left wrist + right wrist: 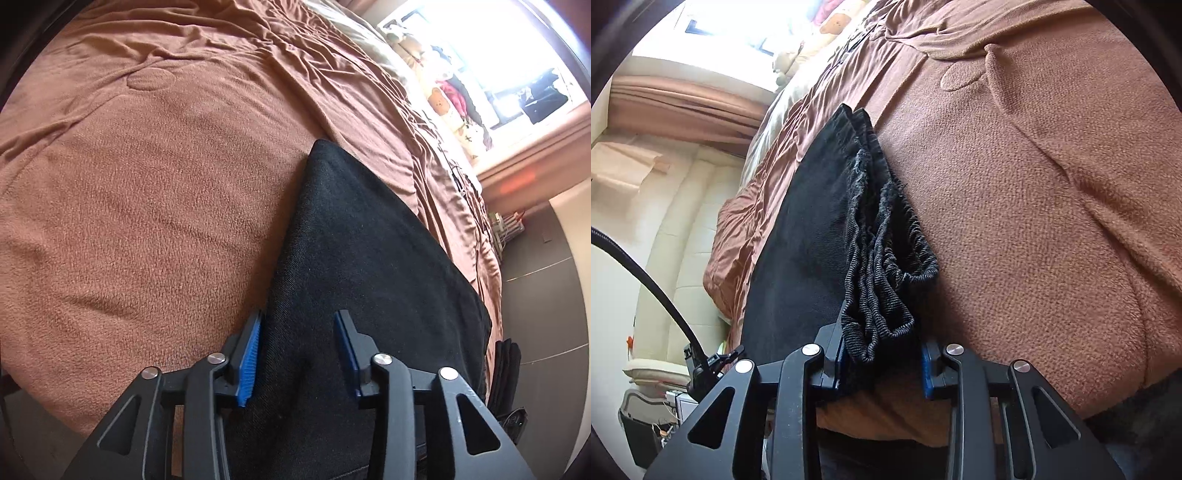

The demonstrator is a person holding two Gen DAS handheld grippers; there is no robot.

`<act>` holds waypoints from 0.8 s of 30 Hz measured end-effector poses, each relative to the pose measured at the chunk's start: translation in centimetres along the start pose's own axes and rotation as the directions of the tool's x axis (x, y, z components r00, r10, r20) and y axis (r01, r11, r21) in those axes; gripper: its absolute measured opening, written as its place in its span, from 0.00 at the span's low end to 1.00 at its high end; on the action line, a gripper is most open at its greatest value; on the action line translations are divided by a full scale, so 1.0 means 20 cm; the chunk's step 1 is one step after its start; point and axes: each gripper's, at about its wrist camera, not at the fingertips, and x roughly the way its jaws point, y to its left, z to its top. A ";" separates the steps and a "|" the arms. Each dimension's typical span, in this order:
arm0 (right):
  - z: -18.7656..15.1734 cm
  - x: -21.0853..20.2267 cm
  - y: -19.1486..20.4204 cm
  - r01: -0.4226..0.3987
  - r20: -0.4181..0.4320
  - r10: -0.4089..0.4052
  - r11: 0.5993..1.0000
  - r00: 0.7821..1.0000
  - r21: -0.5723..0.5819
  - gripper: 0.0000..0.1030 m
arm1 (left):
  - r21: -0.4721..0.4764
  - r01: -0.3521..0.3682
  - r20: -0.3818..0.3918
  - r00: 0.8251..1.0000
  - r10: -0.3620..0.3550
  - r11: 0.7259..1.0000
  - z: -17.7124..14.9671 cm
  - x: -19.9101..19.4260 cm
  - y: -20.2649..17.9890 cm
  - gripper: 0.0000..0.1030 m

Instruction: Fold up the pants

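Observation:
Black pants point(362, 236) lie folded on a brown fleece blanket point(147, 206). In the left wrist view my left gripper point(299, 325) is open, its blue pads on either side of the near edge of the cloth. In the right wrist view the elastic waistband point(882, 280) and frayed hems of the pants point(812, 221) are stacked along the right edge. My right gripper point(882, 354) is open, and the waistband end lies between its fingers. I cannot tell whether either gripper touches the cloth.
The brown blanket point(1034, 184) covers a bed with rumpled folds farther off. Soft toys point(439, 99) line a bright window sill. A dark floor point(535, 295) lies past the bed edge. A black cable point(646, 280) and a padded cream headboard point(676, 221) are at the left.

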 end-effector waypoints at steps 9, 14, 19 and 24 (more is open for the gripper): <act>0.00 -0.11 0.01 0.087 0.053 -0.085 0.995 0.995 -0.040 0.25 | -0.043 0.026 0.022 0.999 -0.025 0.999 -0.14 -0.07 0.07 0.56; 0.01 -0.18 0.09 0.142 0.109 -0.132 0.986 0.985 -0.091 0.25 | -0.080 0.051 0.032 0.998 -0.049 0.995 -0.20 -0.09 0.12 0.56; -0.09 -0.29 0.18 0.153 0.159 -0.128 0.976 0.979 -0.154 0.25 | -0.104 0.092 0.054 0.995 -0.087 0.990 -0.27 -0.13 0.15 0.56; -0.22 -0.21 0.32 0.147 0.152 -0.117 0.967 0.981 -0.207 0.25 | -0.131 0.136 0.078 0.989 -0.127 0.982 -0.32 -0.14 0.16 0.56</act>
